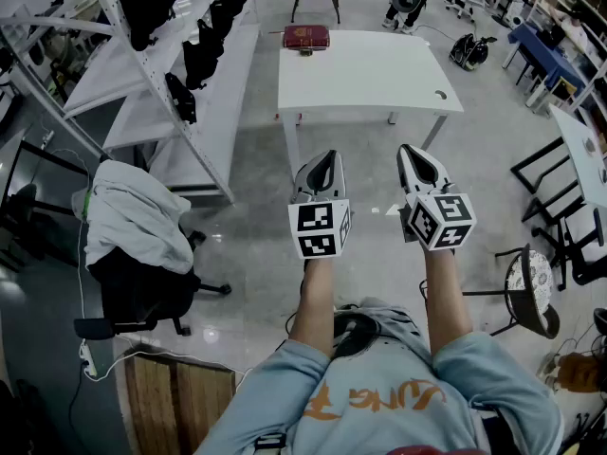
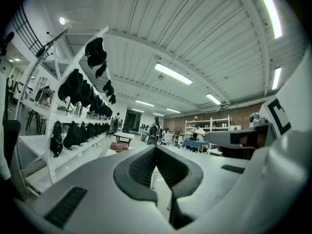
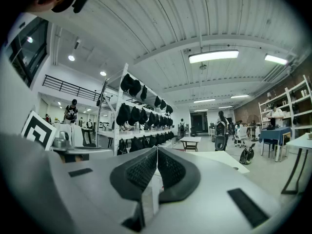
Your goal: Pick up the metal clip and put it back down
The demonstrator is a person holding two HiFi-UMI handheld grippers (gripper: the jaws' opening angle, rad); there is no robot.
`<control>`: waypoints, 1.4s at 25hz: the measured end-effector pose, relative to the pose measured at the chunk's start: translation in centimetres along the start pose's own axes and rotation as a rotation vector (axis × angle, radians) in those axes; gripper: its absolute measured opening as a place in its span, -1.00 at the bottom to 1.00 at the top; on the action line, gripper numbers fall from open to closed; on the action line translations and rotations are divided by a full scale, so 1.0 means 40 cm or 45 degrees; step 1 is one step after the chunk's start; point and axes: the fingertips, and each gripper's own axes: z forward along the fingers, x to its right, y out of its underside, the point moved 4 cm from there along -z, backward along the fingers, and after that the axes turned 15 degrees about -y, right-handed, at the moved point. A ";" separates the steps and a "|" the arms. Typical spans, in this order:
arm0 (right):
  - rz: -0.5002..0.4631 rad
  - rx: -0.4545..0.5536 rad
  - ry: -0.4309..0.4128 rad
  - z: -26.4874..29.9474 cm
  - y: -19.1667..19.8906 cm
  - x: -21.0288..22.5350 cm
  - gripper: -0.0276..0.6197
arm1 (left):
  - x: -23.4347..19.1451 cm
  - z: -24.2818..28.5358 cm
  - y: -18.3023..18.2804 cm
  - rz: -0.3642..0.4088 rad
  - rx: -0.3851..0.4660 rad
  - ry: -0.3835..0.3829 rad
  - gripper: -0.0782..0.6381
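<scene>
I cannot make out a metal clip in any view. A white table (image 1: pixel 365 76) stands ahead across bare floor, with a dark red flat box (image 1: pixel 305 36) at its far edge and a small dark item just in front of the box. Both grippers are held up at chest height, well short of the table, pointing toward it. My left gripper (image 1: pixel 327 155) is shut with nothing between its jaws, its tips meeting (image 2: pixel 156 148). My right gripper (image 1: pixel 415 150) is likewise shut and empty (image 3: pixel 157 149). The red box (image 2: pixel 118 146) shows far off in the left gripper view.
Long white shelving (image 1: pixel 161 74) hung with black bags runs along the left. An office chair draped with white cloth (image 1: pixel 133 226) stands at lower left, a wooden board (image 1: pixel 180 396) near my feet. Black chairs and a round stool (image 1: pixel 531 282) are on the right. People stand far back.
</scene>
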 end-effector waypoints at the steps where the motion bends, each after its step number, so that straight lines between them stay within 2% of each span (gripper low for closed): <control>1: 0.002 0.004 -0.005 0.011 0.000 -0.005 -0.82 | -0.011 0.003 -0.003 0.002 0.003 -0.002 -0.72; 7: 0.056 0.045 0.016 0.068 0.003 -0.014 -0.82 | -0.067 0.025 -0.007 0.010 -0.013 -0.013 -0.72; 11: 0.024 0.017 0.001 0.106 0.002 -0.015 -0.82 | -0.090 0.046 -0.016 0.017 -0.007 -0.025 -0.72; 23: 0.020 0.048 0.018 0.163 -0.027 0.050 -0.82 | -0.107 0.122 -0.045 0.056 0.022 -0.004 -0.72; 30: -0.014 0.078 -0.045 0.249 -0.044 0.062 -0.82 | -0.182 0.177 -0.058 0.041 0.056 -0.081 -0.72; 35: -0.006 0.124 -0.062 0.320 -0.056 0.118 -0.82 | -0.198 0.258 -0.072 0.085 0.067 -0.091 -0.72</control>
